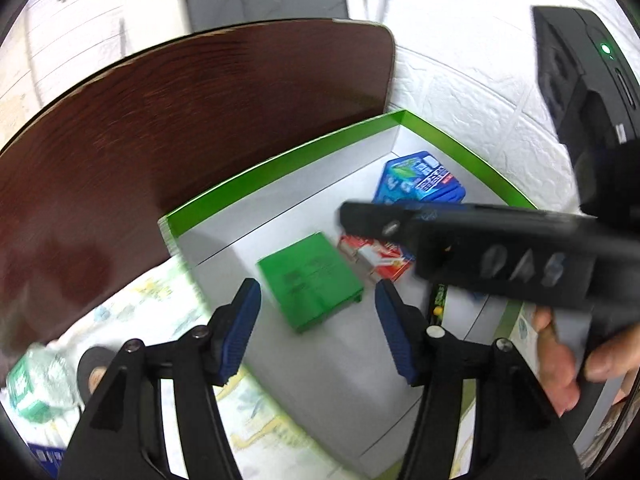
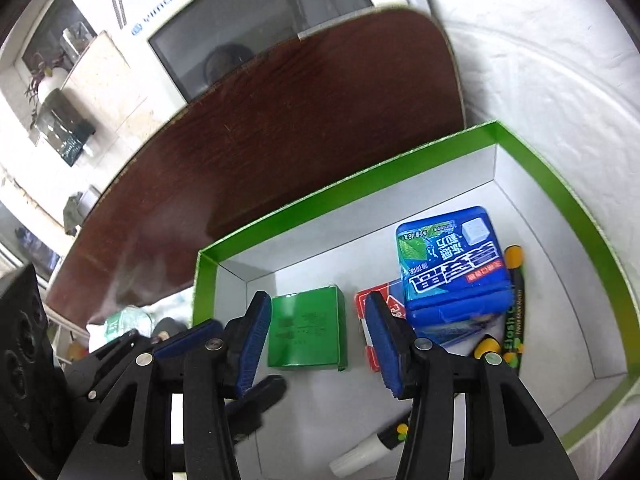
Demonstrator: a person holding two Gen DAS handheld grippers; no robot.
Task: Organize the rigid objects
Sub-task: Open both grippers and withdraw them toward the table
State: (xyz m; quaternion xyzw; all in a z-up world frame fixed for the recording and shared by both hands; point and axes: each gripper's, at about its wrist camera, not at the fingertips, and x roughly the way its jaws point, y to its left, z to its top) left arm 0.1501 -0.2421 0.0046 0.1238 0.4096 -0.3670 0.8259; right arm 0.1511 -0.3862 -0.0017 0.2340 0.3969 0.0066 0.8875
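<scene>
A green-rimmed white box (image 1: 280, 160) (image 2: 360, 176) holds a flat green packet (image 1: 312, 280) (image 2: 306, 330), a red and white pack (image 1: 380, 260) (image 2: 366, 300), a blue gum box (image 1: 420, 180) (image 2: 452, 264) and black markers (image 2: 516, 312). My left gripper (image 1: 318, 332) is open and empty above the box, near the green packet. My right gripper (image 2: 316, 344) is open and empty above the box, between the green packet and the red pack. The right gripper's body (image 1: 500, 256) crosses the left wrist view.
The box stands on a patterned cloth (image 1: 140, 304) beside a dark wooden table top (image 1: 200, 120) (image 2: 280, 128). A white textured wall (image 1: 480, 100) lies behind. A crumpled green and white wrapper (image 1: 36, 384) and a black tape roll (image 1: 92, 368) lie at the left.
</scene>
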